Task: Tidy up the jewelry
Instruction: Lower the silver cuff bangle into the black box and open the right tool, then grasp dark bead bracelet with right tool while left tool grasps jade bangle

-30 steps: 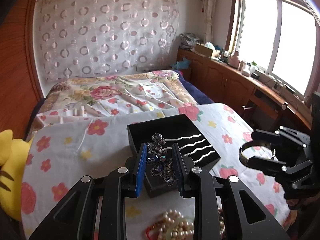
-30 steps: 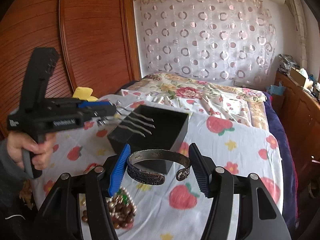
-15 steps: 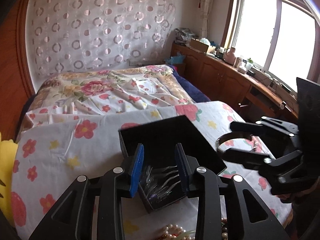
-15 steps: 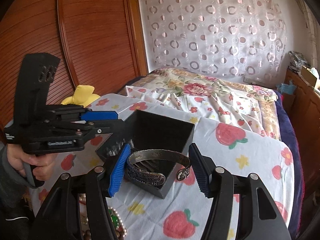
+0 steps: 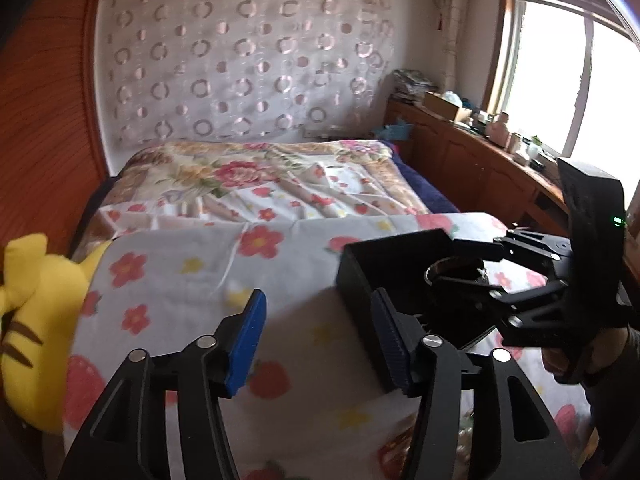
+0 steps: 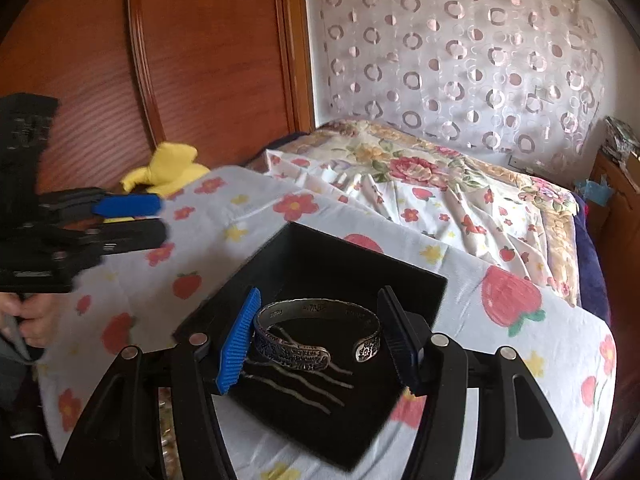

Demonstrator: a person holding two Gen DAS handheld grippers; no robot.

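A black open-topped box stands on the flowered cloth. Inside it lies a hair comb with wavy silver prongs. My right gripper is shut on a silver cuff bangle and holds it just above the box's inside. The left wrist view shows the same bangle in the right gripper over the box. My left gripper is off to the left of the box; its jaws are opening with nothing between them. The right wrist view has that gripper at its left edge, held by a hand.
A yellow plush toy lies at the cloth's left edge. Loose beads show behind the left gripper's fingers. A bed with a floral cover is beyond, a wooden counter under the window at right.
My left gripper let the hair comb go into the box, opened and drew away to the left. My right gripper carried the bangle forward and down over the box.
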